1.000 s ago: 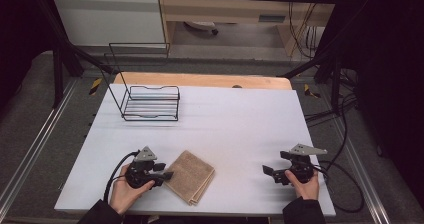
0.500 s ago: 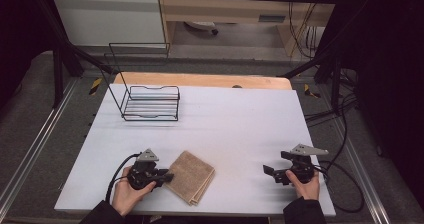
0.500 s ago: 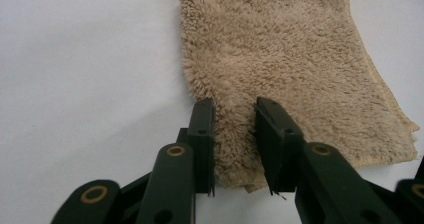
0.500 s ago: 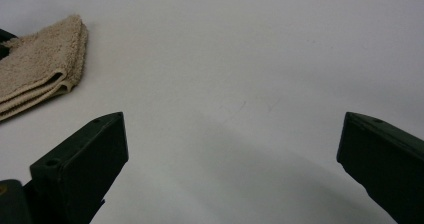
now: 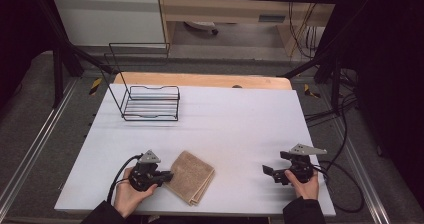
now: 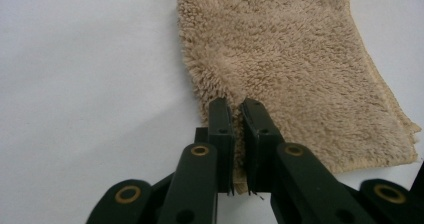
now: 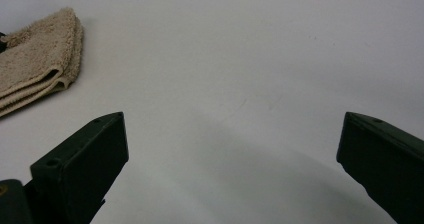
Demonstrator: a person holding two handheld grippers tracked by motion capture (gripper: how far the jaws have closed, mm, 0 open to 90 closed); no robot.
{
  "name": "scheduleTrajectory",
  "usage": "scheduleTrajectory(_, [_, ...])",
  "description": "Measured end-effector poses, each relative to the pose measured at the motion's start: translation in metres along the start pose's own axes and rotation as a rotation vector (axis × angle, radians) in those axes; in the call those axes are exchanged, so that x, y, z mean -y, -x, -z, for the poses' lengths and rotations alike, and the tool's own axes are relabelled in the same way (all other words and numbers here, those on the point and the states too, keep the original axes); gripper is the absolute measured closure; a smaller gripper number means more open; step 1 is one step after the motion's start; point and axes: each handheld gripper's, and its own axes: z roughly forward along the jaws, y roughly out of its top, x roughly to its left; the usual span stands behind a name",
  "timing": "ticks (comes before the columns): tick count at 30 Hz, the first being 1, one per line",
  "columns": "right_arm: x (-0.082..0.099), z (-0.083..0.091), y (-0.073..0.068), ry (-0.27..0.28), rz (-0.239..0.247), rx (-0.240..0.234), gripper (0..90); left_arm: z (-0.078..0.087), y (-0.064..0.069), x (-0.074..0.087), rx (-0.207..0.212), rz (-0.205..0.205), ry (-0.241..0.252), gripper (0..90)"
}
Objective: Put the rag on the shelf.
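**A:** So where was the towel (image 5: 190, 176) sitting when you grabbed it?

**B:** You had it folded flat on the white table (image 5: 225, 119), down at the near edge, a bit left of the middle. Your left gripper (image 5: 167, 176) was right at its left edge. In the left gripper view the jaws had just been closing, and they'd pinched a bit of the tan terry edge between them, so that one was clamped on the towel (image 6: 280, 59). The rest of the cloth still lay flat on the table.

**A:** And my other hand?

**B:** Your right gripper (image 5: 270, 172) was resting well apart from the towel, over by the right side of the near edge. Its jaws stood wide, with nothing between them but bare table; in the right gripper view you could see the folded towel (image 7: 35, 59) off at the upper left.

**A:** Anything else on there?

**B:** Just the black wire rack (image 5: 150, 103) at the far left, well away from both your hands.
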Motion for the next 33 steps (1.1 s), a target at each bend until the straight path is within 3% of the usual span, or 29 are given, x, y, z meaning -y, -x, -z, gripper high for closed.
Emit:
scheduleTrajectory(15, [0.000,-0.001,-0.001,-0.009,0.006,0.000,0.7,0.016,-0.003,-0.002,-0.030,-0.001,0.038,86.4])
scheduleTrajectory(26, [0.000,-0.001,-0.001,-0.010,0.008,0.002,0.7,0.034,-0.023,0.005,-0.108,0.024,0.048,86.5])
scheduleTrajectory(33, [0.000,-0.001,-0.001,-0.011,0.007,0.003,0.7,0.039,-0.035,0.011,-0.118,0.051,0.034,86.2])
